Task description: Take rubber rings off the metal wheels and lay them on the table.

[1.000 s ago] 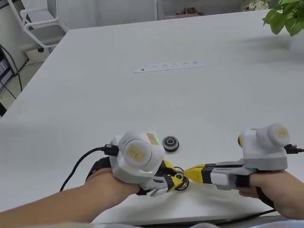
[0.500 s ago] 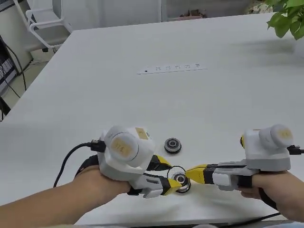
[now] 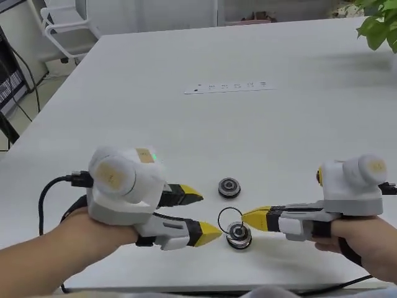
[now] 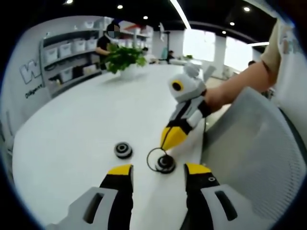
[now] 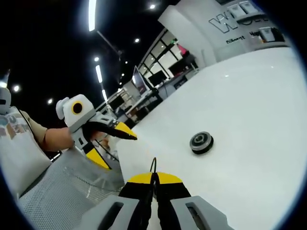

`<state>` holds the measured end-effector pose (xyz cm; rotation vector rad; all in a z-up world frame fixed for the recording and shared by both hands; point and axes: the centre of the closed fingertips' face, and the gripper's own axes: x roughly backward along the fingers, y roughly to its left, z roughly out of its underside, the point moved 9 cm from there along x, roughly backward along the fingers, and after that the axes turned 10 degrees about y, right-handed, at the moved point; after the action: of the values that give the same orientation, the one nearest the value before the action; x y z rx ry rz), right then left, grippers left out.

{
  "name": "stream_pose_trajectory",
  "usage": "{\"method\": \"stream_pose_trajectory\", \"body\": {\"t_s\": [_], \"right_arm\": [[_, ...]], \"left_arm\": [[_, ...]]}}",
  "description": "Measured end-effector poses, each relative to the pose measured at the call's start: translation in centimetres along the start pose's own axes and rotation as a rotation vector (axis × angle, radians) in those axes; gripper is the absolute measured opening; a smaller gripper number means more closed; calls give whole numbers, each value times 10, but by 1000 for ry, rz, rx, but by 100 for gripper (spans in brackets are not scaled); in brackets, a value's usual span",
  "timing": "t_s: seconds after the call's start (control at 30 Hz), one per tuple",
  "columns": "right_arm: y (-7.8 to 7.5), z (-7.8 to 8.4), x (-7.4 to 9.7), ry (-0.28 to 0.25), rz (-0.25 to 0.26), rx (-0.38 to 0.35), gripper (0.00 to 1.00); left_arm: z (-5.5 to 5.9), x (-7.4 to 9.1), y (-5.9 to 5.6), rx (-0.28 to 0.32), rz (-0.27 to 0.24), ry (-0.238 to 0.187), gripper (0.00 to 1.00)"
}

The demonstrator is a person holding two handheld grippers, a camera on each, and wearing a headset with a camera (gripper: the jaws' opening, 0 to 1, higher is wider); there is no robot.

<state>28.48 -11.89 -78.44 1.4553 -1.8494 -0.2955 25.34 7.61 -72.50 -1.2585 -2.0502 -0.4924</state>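
Note:
My right gripper (image 3: pixel 249 218) is shut on a thin black rubber ring (image 3: pixel 228 218), which hangs as a loop just above a bare metal wheel (image 3: pixel 239 234) lying on the white table (image 3: pixel 186 130). A second wheel (image 3: pixel 229 185), with a black ring around it, lies a little farther back. To the left of both, my left gripper (image 3: pixel 202 214) stands open and holds nothing. In the left gripper view the bare wheel (image 4: pixel 166 164) and ring (image 4: pixel 153 158) lie just beyond my open gripper (image 4: pixel 158 169). In the right gripper view the ring (image 5: pixel 153 166) rises from my shut gripper (image 5: pixel 153 178).
A flush socket strip (image 3: pixel 229 87) sits mid-table. A plant (image 3: pixel 379 25) stands at the far right and a white chair (image 3: pixel 62 22) beyond the far left corner. The near table edge runs just under both hands. A black cable (image 3: pixel 53 186) trails from the left gripper.
The left gripper has opened, let go of the wheel and drawn back left. The wheel now lies on the table, and the ring is off it in the right gripper.

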Motion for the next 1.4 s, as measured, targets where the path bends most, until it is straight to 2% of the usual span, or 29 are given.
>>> {"method": "stream_pose_trajectory", "body": {"t_s": [0.3,0.53,0.73,1.07,1.3,1.4], "right_arm": [[1,-16,-5,7,-4,31,0],[1,-26,-18,53,-13,69,0],[1,-32,-29,91,-15,98,0],[-3,-32,-45,160,-20,114,0],[-8,-32,-55,200,-11,123,0],[-11,-30,-58,234,8,145,0]], "left_arm": [[8,22,8,44,-43,-27,50],[16,33,13,69,-76,-38,52],[20,39,12,83,-91,-42,53],[29,48,17,107,-114,-42,53],[30,51,19,113,-122,-43,54],[30,52,20,115,-124,-44,54]]}}
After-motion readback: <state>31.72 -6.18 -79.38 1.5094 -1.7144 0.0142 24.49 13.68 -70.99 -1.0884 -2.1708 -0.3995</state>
